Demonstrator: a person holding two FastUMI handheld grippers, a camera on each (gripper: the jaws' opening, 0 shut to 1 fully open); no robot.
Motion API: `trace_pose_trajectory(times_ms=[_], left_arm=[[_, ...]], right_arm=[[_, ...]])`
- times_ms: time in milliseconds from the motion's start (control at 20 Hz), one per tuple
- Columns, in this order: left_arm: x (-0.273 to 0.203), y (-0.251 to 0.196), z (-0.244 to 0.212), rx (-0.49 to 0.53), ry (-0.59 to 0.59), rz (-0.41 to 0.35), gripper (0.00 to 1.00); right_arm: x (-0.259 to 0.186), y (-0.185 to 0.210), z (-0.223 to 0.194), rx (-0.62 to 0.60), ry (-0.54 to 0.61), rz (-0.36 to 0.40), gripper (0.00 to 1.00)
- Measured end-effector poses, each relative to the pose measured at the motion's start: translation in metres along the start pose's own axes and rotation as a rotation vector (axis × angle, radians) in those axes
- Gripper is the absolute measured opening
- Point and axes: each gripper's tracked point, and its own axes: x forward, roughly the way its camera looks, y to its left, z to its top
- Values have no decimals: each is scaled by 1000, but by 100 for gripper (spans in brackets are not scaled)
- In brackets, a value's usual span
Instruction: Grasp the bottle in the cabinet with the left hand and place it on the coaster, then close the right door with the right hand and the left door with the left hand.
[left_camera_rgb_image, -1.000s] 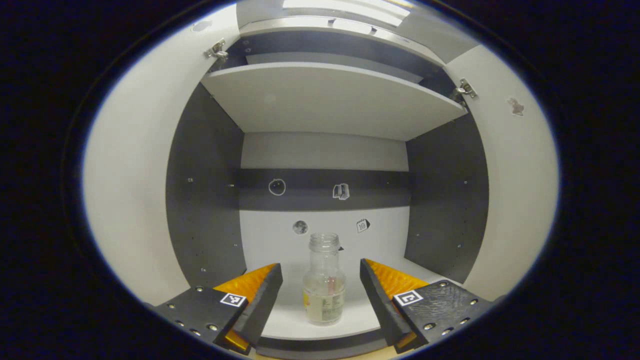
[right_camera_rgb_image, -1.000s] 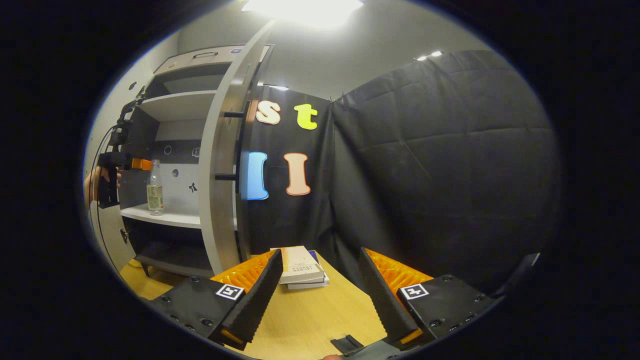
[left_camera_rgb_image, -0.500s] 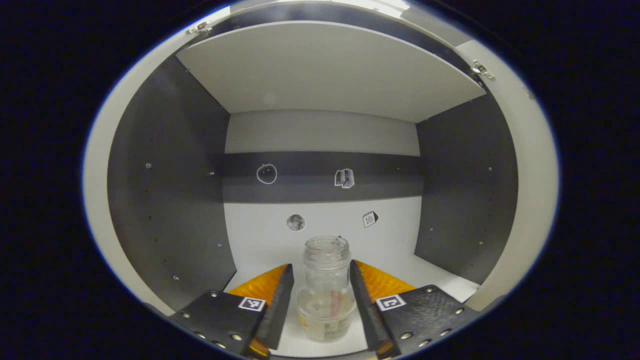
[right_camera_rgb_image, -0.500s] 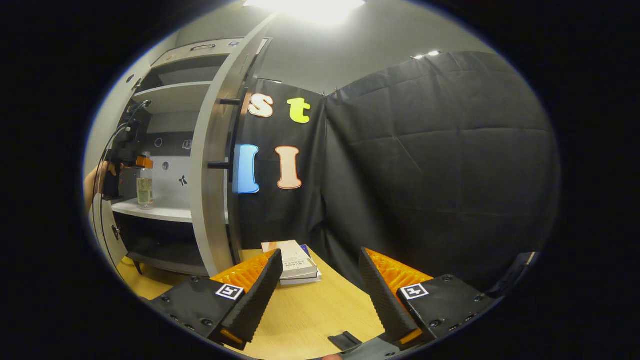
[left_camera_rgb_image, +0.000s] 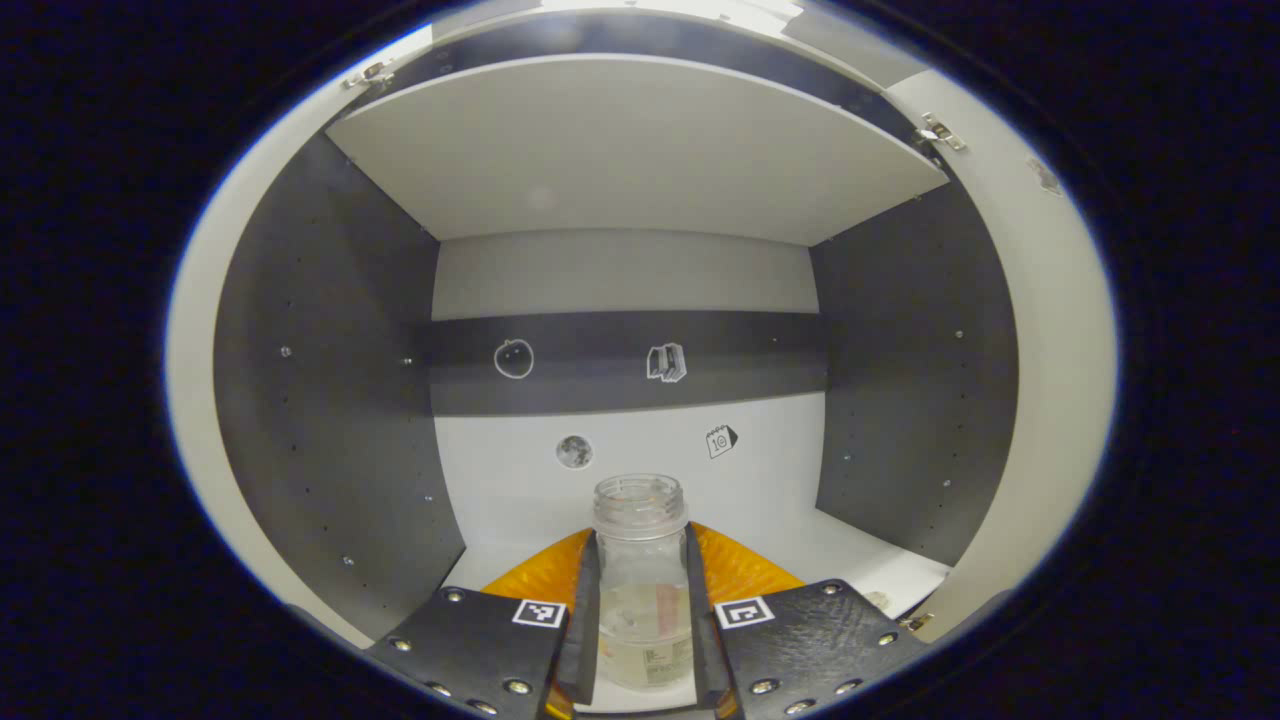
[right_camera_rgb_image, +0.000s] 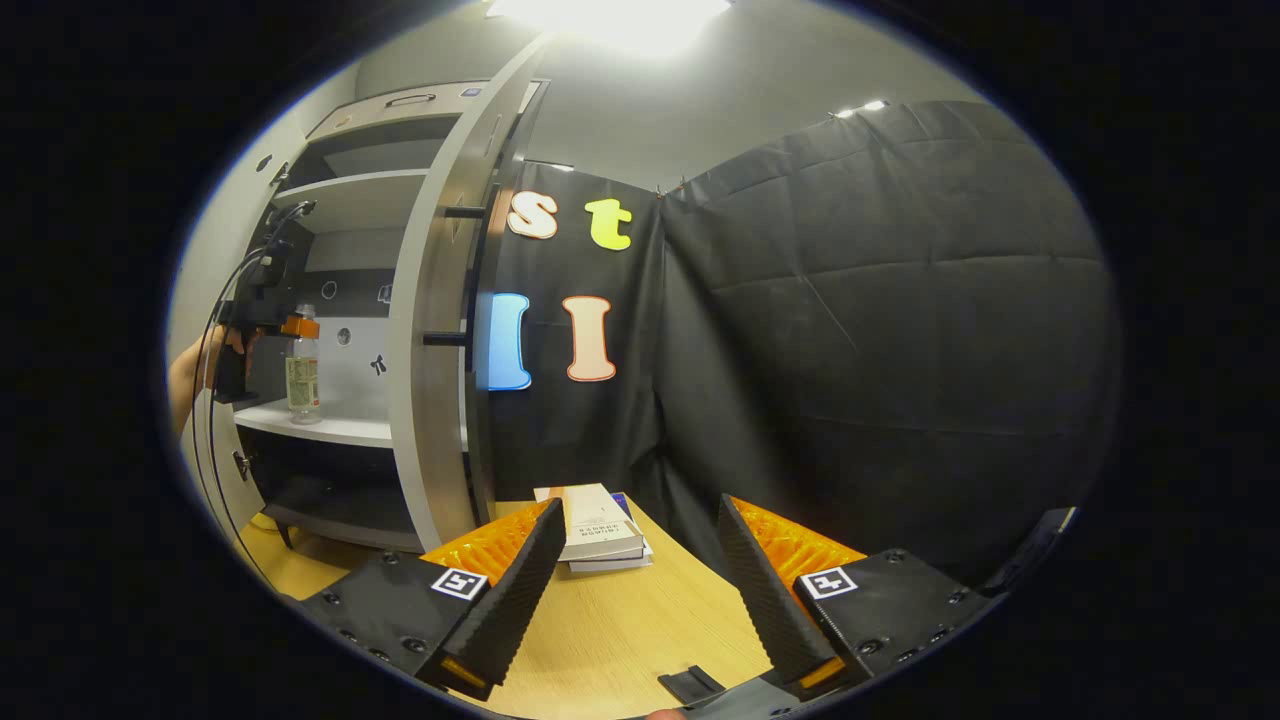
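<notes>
Left gripper view: left gripper (left_camera_rgb_image: 640, 610) reaches level into the cabinet (left_camera_rgb_image: 330, 400), its 2 fingers clamped on either side of 1 clear bottle (left_camera_rgb_image: 642, 580), which stands upright and uncapped on the white shelf (left_camera_rgb_image: 860, 555). 1 further shelf board (left_camera_rgb_image: 640, 150) spans overhead. The back panel carries 4 small stickers; 2 hinges show at the upper corners. Right gripper view: right gripper (right_camera_rgb_image: 640, 600) is held low over the wooden table (right_camera_rgb_image: 640, 640), pointing toward the black cloth wall, its 2 fingers spread wide apart with nothing between them. To the left stands the cabinet (right_camera_rgb_image: 350, 250) with its right door (right_camera_rgb_image: 435, 330) swung open, 1 dark bar handle on it. Inside, the left gripper (right_camera_rgb_image: 290, 327), held by 1 hand (right_camera_rgb_image: 195, 365), grips the neck of the bottle (right_camera_rgb_image: 301, 370), which rests on the shelf. 1 stack of books (right_camera_rgb_image: 598, 528) lies on the table just beside the door's foot; 1 small dark object (right_camera_rgb_image: 690, 686) lies at the table's near edge.
</notes>
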Motion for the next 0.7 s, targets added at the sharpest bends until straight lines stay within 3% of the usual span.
trace_pose_trajectory(times_ms=[350, 700], left_arm=[[-56, -12, 9, 2, -16, 17, 40], [-116, -15, -14, 6, 8, 61, 40]], right_arm=[[-10, -16, 6, 12, -21, 68, 97], [-20, -24, -1, 9, -6, 159, 98]])
